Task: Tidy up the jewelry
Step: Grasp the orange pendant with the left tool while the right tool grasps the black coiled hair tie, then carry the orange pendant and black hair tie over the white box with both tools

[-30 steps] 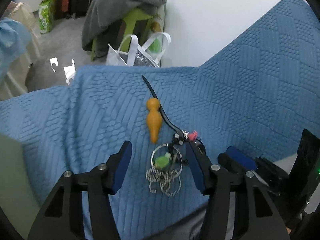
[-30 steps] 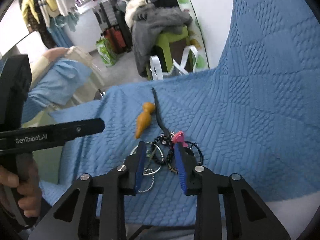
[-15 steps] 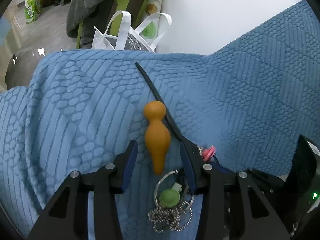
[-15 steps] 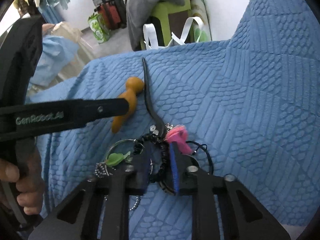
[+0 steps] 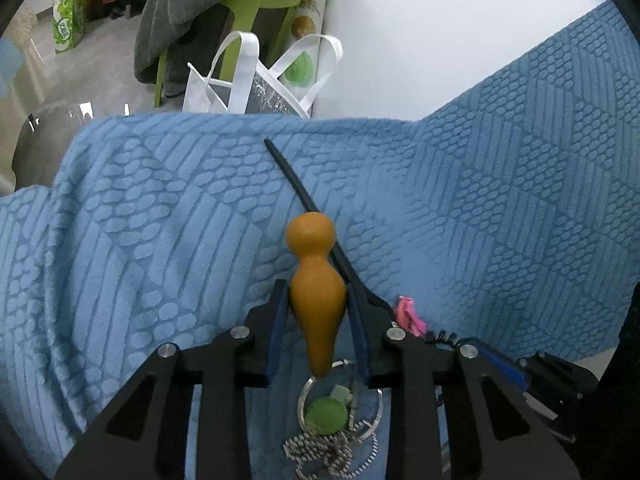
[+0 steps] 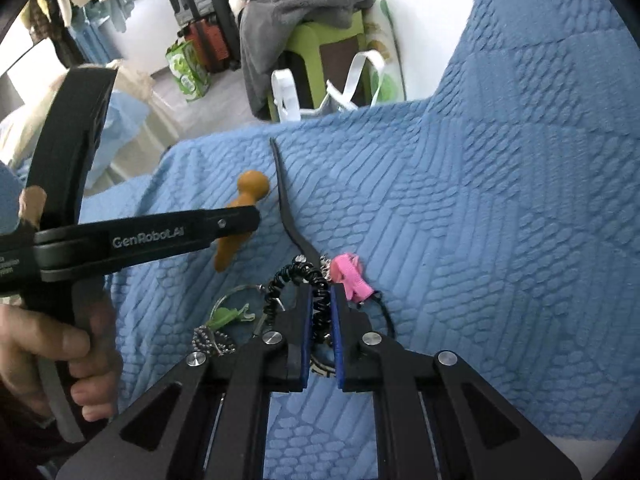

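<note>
Left gripper (image 5: 318, 300) closing around gourd (image 5: 316, 280) to lift it clear; right gripper (image 6: 320, 308) pinching coil band (image 6: 298, 276), separating it from tangle.

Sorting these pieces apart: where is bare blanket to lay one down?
Bare blue quilted blanket lies right of the black hair stick and pink clip, and left of the orange gourd-shaped pendant. Crowded near both grippers: metal ring, bead chain, coiled tie.

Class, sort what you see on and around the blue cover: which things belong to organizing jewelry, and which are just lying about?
Job:
orange gourd pendant
black coiled hair tie
pink clip
black hair stick
ball chain
green charm

Lying about:
white tote bag
grey garment
green stool
</note>
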Motion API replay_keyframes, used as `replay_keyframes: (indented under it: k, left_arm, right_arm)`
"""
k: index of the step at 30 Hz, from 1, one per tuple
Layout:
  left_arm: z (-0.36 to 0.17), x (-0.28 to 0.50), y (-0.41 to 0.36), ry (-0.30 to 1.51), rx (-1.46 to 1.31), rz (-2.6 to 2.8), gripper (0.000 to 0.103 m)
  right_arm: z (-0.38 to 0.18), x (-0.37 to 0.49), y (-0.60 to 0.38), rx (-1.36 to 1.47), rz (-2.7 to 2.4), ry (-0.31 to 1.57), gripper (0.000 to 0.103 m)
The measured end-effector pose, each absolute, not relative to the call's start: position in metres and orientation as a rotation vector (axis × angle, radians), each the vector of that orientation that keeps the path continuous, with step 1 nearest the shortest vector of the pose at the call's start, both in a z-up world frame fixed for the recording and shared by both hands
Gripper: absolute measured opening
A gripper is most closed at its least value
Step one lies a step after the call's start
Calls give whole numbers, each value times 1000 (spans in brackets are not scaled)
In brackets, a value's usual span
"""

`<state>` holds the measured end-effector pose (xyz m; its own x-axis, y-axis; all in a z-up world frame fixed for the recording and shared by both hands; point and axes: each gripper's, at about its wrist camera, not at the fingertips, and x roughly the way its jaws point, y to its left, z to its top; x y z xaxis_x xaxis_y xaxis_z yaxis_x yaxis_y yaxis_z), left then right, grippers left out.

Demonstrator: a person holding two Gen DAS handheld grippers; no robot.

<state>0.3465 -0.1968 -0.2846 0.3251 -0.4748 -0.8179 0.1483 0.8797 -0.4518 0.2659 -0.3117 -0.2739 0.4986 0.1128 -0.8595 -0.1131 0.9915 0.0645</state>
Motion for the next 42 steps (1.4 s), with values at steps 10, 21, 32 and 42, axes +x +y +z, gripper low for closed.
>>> replay_keyframes:
  k: [10,21,32,42]
  left_arm:
    - [-226,310,-179,1089,-327,-400,30]
    - [-183,246,-161,1032,-296,-366,30]
    - [-164,175,-125,1015,-317,-333,30]
    - [-136,159,-93,951,-320,-285,30]
  right_arm:
    - [-230,238,-315,12,116,961,7]
    - [-198,193,-306,34,117,892,7]
    - [-184,143,-287,42,131,878,7]
    - [-155,137,-257,33,170,829,7]
